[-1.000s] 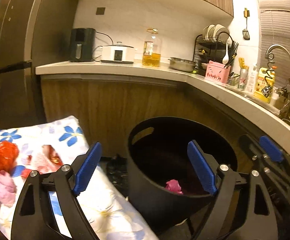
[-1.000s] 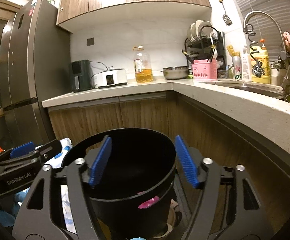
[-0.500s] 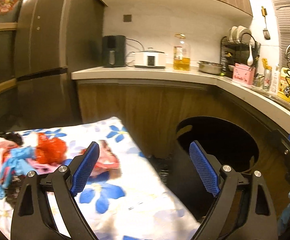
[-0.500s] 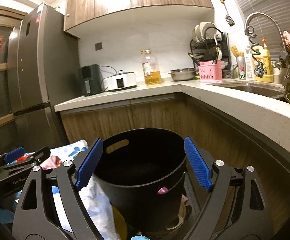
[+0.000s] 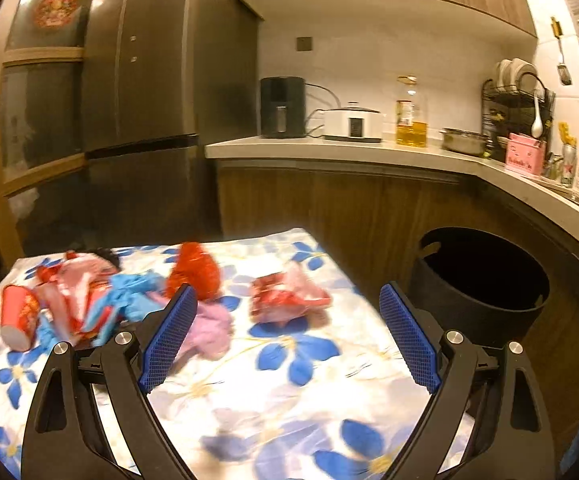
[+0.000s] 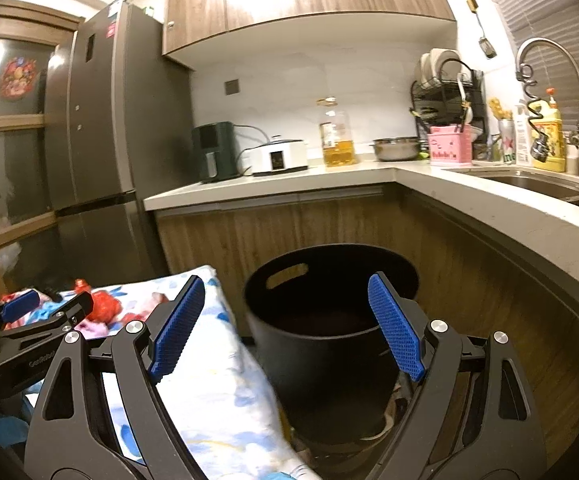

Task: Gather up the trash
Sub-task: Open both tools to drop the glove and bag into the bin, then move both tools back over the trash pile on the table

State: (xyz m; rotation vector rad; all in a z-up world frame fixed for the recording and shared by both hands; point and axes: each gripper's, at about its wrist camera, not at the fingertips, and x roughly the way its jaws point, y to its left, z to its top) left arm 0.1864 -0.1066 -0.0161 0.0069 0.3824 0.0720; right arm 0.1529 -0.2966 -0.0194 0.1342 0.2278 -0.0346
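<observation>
Trash lies on the flower-print cloth (image 5: 289, 380): a red paper cup (image 5: 17, 316), pink and red wrappers (image 5: 77, 292), a blue crumpled piece (image 5: 133, 296), a red crumpled ball (image 5: 193, 272), a pink tissue (image 5: 213, 332) and a red-pink wrapper (image 5: 289, 296). My left gripper (image 5: 285, 292) hovers open over the cloth, short of the wrapper, with nothing held. The black bin (image 6: 329, 320) stands on the floor to the right of the cloth. My right gripper (image 6: 285, 280) is open and empty, facing the bin's rim. The left gripper (image 6: 45, 312) shows at the right wrist view's left edge.
A wooden cabinet front and an L-shaped counter (image 6: 489, 208) run behind and to the right of the bin. A tall grey fridge (image 5: 141, 120) stands behind the cloth. On the counter are an air fryer, a cooker, an oil bottle, a steel bowl, a dish rack and a sink.
The left gripper has swung left from over the bin to over the trash on the cloth. The right gripper has drawn back from the bin and its jaws have widened.
</observation>
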